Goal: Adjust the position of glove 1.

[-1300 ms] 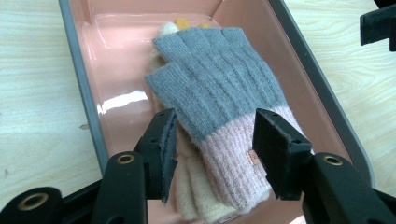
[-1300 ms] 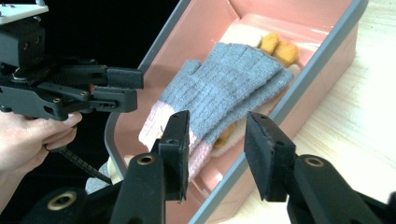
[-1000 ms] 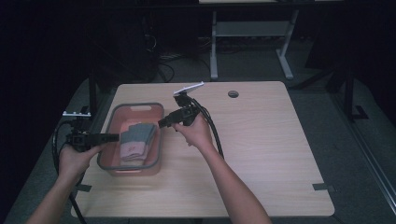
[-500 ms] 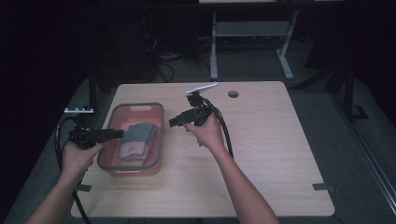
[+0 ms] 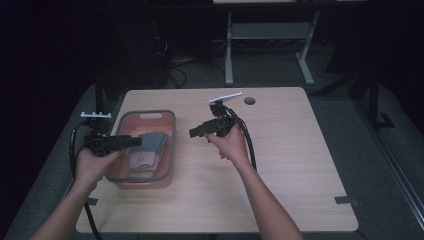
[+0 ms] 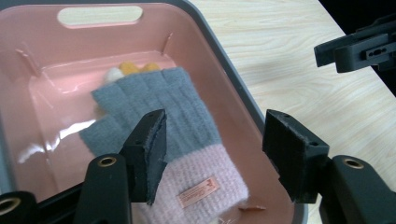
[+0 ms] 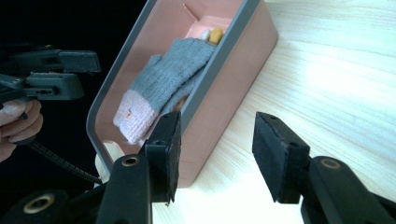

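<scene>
A pink bin [image 5: 171,150] with a grey rim stands on the left part of the table. In it lies a grey knitted glove [image 5: 146,150] with a pink cuff and a small label, also in the left gripper view [image 6: 163,98] and the right gripper view [image 7: 173,70]. My left gripper [image 5: 135,141] hovers over the bin's left side, its open jaws [image 6: 215,121] above the glove without touching it. My right gripper [image 5: 196,132] hangs over bare table just right of the bin, open and empty [image 7: 217,121]. Both pairs of jaws have just been opening.
Small yellow and white items [image 6: 130,69] lie at the bin's far end under the glove. The wooden table [image 5: 290,170] has a cable hole [image 5: 250,100] near its far edge. A desk frame [image 5: 270,35] stands on the floor beyond. Cables trail from both grippers.
My right gripper has drawn back to the right, from over the bin to the bare table beside it. The left gripper has shifted only slightly over the bin's left side.
</scene>
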### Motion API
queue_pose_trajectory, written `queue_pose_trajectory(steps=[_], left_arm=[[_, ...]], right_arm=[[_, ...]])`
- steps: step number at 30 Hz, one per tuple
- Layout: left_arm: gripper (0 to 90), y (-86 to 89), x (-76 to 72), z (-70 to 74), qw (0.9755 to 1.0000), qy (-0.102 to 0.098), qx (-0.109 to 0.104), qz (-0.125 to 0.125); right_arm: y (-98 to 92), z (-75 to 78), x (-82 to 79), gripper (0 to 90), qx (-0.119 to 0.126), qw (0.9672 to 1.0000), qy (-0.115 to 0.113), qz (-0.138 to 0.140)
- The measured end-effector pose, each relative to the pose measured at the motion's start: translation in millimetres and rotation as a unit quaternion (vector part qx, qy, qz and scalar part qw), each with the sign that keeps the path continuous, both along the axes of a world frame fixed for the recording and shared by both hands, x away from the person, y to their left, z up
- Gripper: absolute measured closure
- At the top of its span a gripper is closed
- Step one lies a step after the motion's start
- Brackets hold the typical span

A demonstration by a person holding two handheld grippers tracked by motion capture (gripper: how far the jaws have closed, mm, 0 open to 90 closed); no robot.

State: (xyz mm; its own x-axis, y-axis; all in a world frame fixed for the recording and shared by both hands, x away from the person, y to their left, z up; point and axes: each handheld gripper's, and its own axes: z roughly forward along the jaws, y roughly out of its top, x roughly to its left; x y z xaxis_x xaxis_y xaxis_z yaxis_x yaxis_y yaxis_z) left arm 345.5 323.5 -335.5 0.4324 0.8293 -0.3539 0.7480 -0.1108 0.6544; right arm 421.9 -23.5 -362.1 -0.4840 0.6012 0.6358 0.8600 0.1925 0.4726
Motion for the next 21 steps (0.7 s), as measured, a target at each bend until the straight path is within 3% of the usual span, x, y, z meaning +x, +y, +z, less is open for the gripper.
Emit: queue_pose_trajectory(steps=[8,21], left_arm=[[36.0,-15.1,-0.6,6.0,0.9996,-0.008,-0.013,-0.023],[33.1,-52.6,2.6,10.2,0.9981,-0.014,-0.015,-0.059]], right_arm=[[-12.8,1.3,-3.3,48.9,0.001,1.0000,-0.006,-0.007],[-54.2,-5.9,-11.2,47.0,0.003,0.9994,-0.001,-0.035]])
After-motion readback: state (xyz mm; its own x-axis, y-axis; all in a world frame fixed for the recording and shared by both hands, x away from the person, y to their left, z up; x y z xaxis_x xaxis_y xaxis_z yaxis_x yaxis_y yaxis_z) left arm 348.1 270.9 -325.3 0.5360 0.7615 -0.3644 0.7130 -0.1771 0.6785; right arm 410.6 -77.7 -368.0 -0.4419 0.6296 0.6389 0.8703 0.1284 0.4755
